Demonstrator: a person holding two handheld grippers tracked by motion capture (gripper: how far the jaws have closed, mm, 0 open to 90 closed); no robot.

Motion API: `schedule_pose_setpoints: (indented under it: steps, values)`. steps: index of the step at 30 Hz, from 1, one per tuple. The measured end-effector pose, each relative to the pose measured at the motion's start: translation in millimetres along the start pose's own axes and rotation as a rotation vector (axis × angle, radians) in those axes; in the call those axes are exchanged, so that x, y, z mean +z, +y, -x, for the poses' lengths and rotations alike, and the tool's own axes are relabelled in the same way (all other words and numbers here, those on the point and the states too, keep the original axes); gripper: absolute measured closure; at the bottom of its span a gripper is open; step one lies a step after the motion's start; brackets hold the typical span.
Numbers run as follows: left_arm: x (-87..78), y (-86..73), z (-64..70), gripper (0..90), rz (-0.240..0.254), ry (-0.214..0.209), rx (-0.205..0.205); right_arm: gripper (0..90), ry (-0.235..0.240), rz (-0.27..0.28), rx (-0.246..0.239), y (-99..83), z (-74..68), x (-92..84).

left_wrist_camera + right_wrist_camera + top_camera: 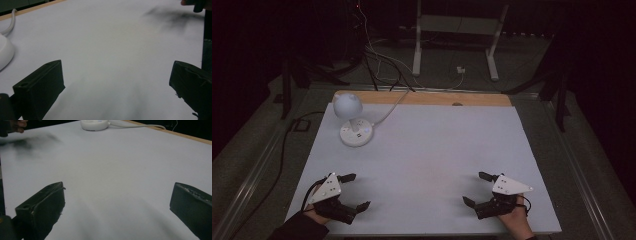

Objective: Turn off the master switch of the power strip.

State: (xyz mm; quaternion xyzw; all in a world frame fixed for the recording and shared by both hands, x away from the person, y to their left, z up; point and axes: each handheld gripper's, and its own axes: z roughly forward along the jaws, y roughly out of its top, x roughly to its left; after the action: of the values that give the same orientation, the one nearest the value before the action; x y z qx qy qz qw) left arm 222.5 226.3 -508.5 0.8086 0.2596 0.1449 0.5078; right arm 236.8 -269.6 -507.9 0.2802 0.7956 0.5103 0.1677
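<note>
Both grippers, left and right, rest wide open and empty; the rigid, top-heavy globe lamp is probably best gripped at its round base.

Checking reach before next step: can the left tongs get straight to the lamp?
Probably yes. The left tongs are open, and bare table lies between them and the lamp.

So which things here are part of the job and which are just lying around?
Part of the job:
- white lamp, nearest the open left hand-held gripper
- open right hand-held gripper

Just lying about:
- white desk frame
- floor cables
</note>
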Motion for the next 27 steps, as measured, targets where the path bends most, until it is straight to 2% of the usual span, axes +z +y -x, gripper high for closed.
schedule_pose_setpoints:
  steps: [4,12,15,17,18,21,27]
  values:
    - [-0.1,-0.2,-0.2,0.1,0.001,-0.011,-0.004,0.0,-0.01,-0.004,0.002,-1.9,2.7,-1.5]
    - [1.4,-1.4,1.4,0.1,-0.02,-0.029,0.006,0.0,0.008,-0.013,0.006,-4.3,4.1,0.8]
    - [1.4,-1.3,1.9,0.1,-0.021,-0.034,0.007,0.0,-0.002,-0.027,-0.005,-4.8,3.6,2.4]
    - [2.4,-1.4,2.7,0.1,-0.035,-0.048,0.009,0.0,0.001,-0.029,-0.007,-4.9,3.2,2.9]
    - [4.5,-2.3,3.5,0.1,-0.057,-0.074,0.01,0.0,-0.001,-0.03,-0.012,-4.4,2.0,3.3]
    - [8.7,-2.6,7.6,0.1,-0.089,-0.102,0.03,0.0,0.005,-0.022,-0.01,-3.9,1.6,3.2]
    - [10.7,-1.0,10.4,0.1,-0.085,-0.116,0.04,0.0,0.008,-0.009,-0.008,-3.3,1.8,2.2]
